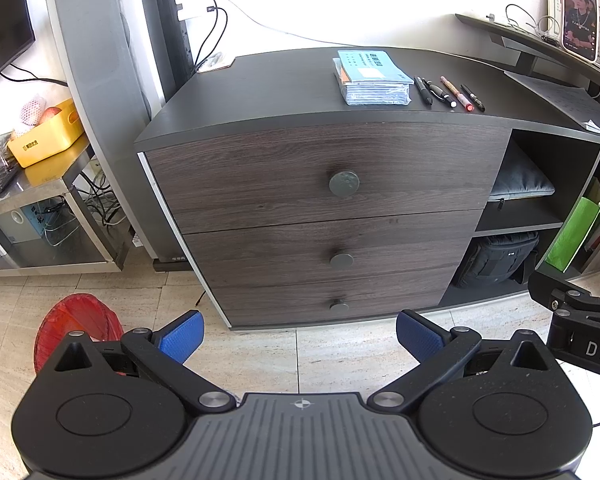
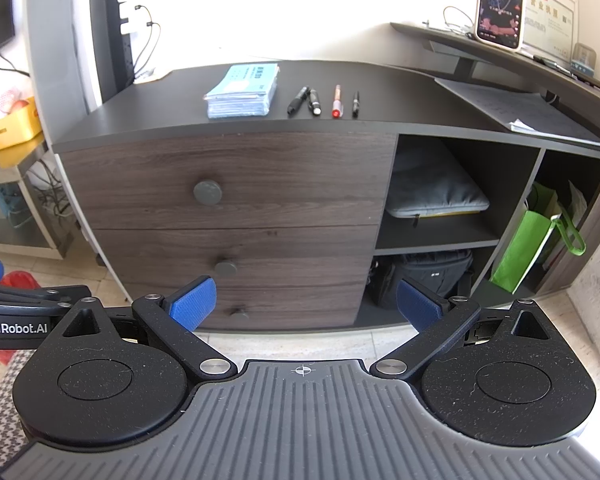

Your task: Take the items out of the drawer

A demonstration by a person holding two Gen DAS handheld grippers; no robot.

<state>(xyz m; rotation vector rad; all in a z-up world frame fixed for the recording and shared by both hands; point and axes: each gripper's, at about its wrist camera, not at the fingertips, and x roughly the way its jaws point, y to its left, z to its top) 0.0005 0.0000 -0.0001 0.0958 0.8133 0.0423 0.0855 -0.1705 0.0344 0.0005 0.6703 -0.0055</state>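
A dark wood cabinet has three shut drawers, each with a round grey knob: top drawer (image 1: 324, 176) (image 2: 228, 184) with its knob (image 1: 344, 183) (image 2: 207, 192), middle drawer (image 1: 328, 252) (image 2: 236, 256), bottom drawer (image 1: 332, 300). On the cabinet top lie a stack of light blue booklets (image 1: 374, 78) (image 2: 242, 92) and several pens (image 1: 450, 94) (image 2: 324, 102). My left gripper (image 1: 299, 336) is open, empty, held back from the drawers above the floor. My right gripper (image 2: 306, 306) is open too, empty, level with the bottom drawer but apart from it.
Open shelves to the right of the drawers hold a grey sleeve (image 2: 436, 196), a black bag (image 2: 424, 276) and a green bag (image 2: 524, 248). A red bin (image 1: 78, 328) stands on the tiled floor at left. A metal stand with a yellow box (image 1: 46, 134) is further left.
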